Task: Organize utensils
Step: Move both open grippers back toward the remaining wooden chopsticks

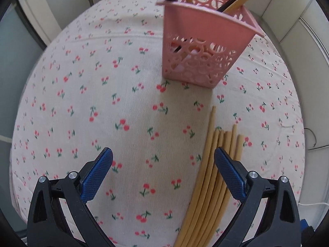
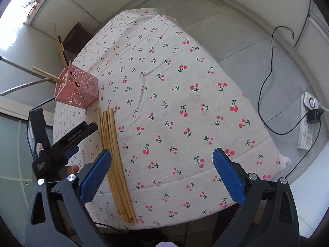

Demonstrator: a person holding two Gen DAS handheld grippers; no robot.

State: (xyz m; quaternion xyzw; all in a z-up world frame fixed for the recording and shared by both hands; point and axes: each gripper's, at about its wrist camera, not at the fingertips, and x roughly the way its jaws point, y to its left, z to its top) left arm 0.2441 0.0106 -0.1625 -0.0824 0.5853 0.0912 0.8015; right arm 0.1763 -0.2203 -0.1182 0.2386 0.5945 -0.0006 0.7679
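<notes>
A pink perforated basket (image 1: pixel 202 47) stands on the cherry-print tablecloth (image 1: pixel 102 103) and holds a few wooden and black chopsticks that stick out of its top. It also shows in the right wrist view (image 2: pixel 77 88). Several wooden chopsticks (image 1: pixel 213 175) lie in a bundle on the cloth in front of the basket, also in the right wrist view (image 2: pixel 115 154). My left gripper (image 1: pixel 163 170) is open and empty, its right finger over the bundle. My right gripper (image 2: pixel 161 173) is open and empty above the table's near edge, to the right of the bundle. The left gripper (image 2: pixel 61 144) shows there too.
The table's edges drop to a tiled floor. A power strip (image 2: pixel 308 121) with a plugged adapter and black cables lies on the floor at the right. A dark chair (image 2: pixel 76 39) stands behind the table.
</notes>
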